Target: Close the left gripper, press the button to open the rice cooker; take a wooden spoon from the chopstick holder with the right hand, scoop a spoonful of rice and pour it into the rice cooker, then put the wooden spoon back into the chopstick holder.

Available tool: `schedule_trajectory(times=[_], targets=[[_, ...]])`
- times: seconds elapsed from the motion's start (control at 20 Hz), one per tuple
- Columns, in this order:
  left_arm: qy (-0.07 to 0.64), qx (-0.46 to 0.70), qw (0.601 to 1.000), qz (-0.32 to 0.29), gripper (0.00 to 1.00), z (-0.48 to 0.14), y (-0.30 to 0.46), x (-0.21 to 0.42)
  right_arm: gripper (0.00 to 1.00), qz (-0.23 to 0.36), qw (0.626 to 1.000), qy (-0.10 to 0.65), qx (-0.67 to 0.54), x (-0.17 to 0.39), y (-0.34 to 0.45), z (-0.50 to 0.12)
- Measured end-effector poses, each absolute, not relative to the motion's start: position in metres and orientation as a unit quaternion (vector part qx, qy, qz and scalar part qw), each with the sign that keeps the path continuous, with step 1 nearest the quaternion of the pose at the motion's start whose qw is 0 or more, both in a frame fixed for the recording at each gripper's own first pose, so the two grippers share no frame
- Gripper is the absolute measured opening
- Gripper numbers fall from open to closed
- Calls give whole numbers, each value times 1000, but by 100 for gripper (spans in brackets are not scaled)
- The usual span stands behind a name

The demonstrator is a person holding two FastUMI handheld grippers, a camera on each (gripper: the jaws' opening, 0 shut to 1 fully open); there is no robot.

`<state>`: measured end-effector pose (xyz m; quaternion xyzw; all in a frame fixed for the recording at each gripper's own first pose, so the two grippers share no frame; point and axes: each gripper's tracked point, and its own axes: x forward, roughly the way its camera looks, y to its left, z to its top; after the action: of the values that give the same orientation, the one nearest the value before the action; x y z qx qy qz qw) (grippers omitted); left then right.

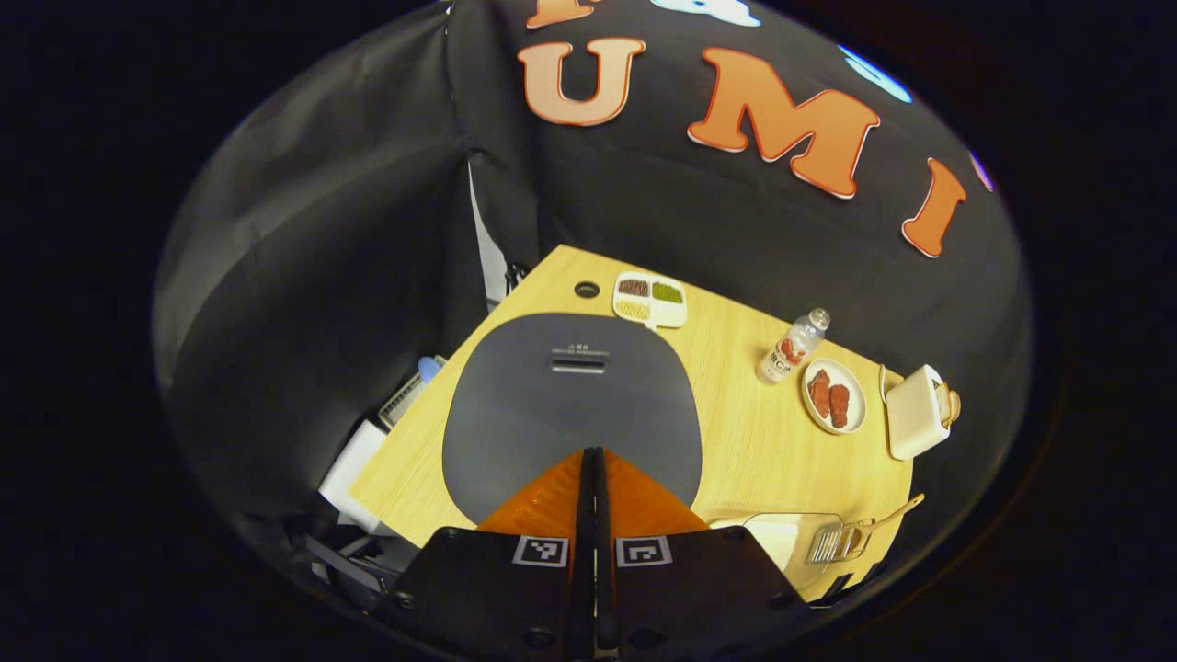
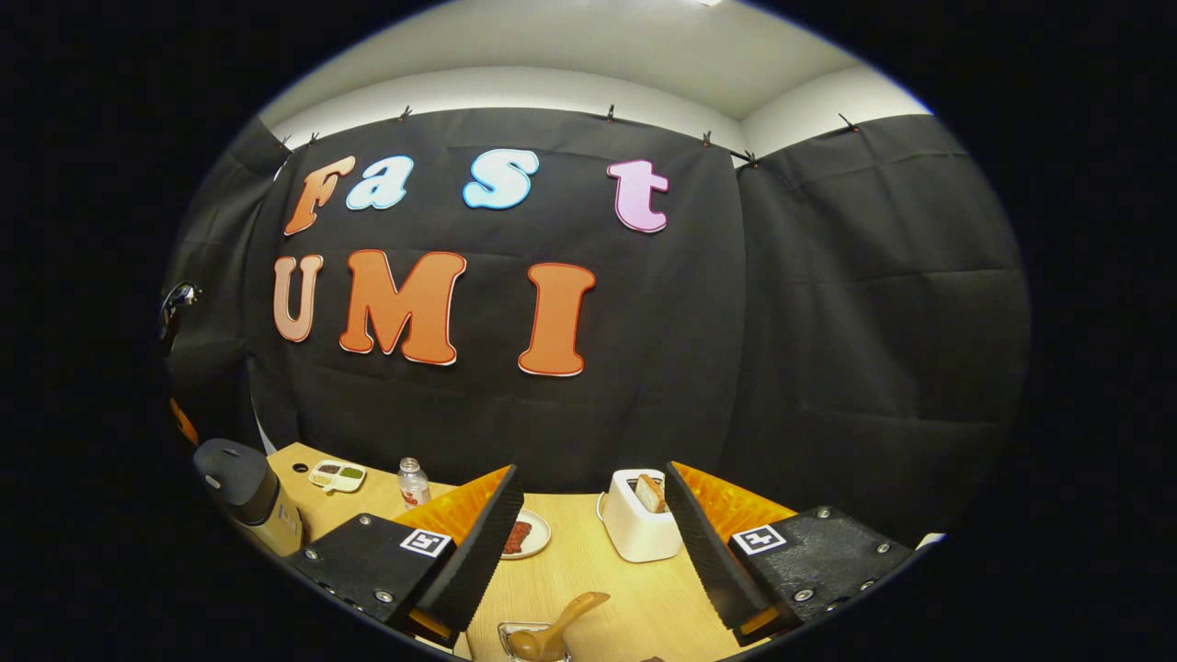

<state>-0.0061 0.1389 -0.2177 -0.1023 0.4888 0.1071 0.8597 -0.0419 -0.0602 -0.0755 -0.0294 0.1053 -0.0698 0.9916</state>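
While the left gripper [image 1: 593, 460] hangs over the rice cooker [image 1: 570, 405], its two fingers are pressed together with no gap and nothing between them. Cooker lid is down; cooker sits at the near left of the wooden table [image 1: 782, 441]. Far of it: a divided snack tray [image 1: 650, 299]. To the right: a bottle [image 1: 793, 347], a plate of red pieces [image 1: 835, 395], a toaster [image 1: 916, 411].

Right gripper [image 2: 588, 542] is raised above the table, fingers spread wide, empty. Wooden spoon [image 2: 556, 628] stands tilted in the chopstick holder [image 2: 533, 644], near edge, below and between the fingers, not touching them. Toaster [image 2: 641, 524] lies beyond, cooker [image 2: 244, 492] far left.
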Motion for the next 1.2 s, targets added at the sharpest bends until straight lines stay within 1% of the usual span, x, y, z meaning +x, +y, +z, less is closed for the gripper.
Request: schedule_trajectory(times=[0.05, 0.1, 0.2, 0.35, 0.45, 0.65, 0.7, 0.75, 0.8, 0.85, 0.9, 1.1, 1.2], targets=[[505, -110, 850, 105, 2, -226, 140, -7, 95, -72, 991, 111, -28, -43, -63, -80], [525, -118, 837, 103, 6, -236, 139, -13, 95, -74, 990, 118, -28, -44, -65, -85], [555, -136, 815, 100, 6, -254, 138, -19, 95, -78, 988, 131, -27, -46, -68, -94], [580, -159, 792, 101, 5, -271, 139, -22, 95, -83, 985, 148, -30, -48, -71, -108], [588, -169, 784, 104, 6, -283, 140, -23, 95, -84, 984, 157, -32, -49, -72, -115], [587, -174, 784, 108, 5, -286, 140, -20, 95, -85, 980, 177, -37, -52, -74, -131], [594, -175, 778, 105, 6, -291, 139, -26, 95, -86, 979, 180, -36, -53, -75, -134], [580, -175, 787, 114, 5, -292, 142, -18, 95, -87, 979, 184, -32, -54, -75, -137], [586, -176, 783, 112, 6, -289, 140, -22, 95, -86, 978, 188, -27, -55, -74, -140], [579, -166, 791, 112, 9, -289, 141, -20, 95, -85, 978, 192, -21, -55, -74, -144], [579, -158, 792, 110, 6, -290, 139, -25, 95, -84, 977, 196, -16, -57, -75, -147], [556, -103, 818, 107, 6, -279, 136, -28, 95, -88, 971, 221, -6, -56, -82, -165], [525, -73, 841, 108, 6, -258, 137, -24, 95, -90, 968, 235, -1, -56, -88, -179]])
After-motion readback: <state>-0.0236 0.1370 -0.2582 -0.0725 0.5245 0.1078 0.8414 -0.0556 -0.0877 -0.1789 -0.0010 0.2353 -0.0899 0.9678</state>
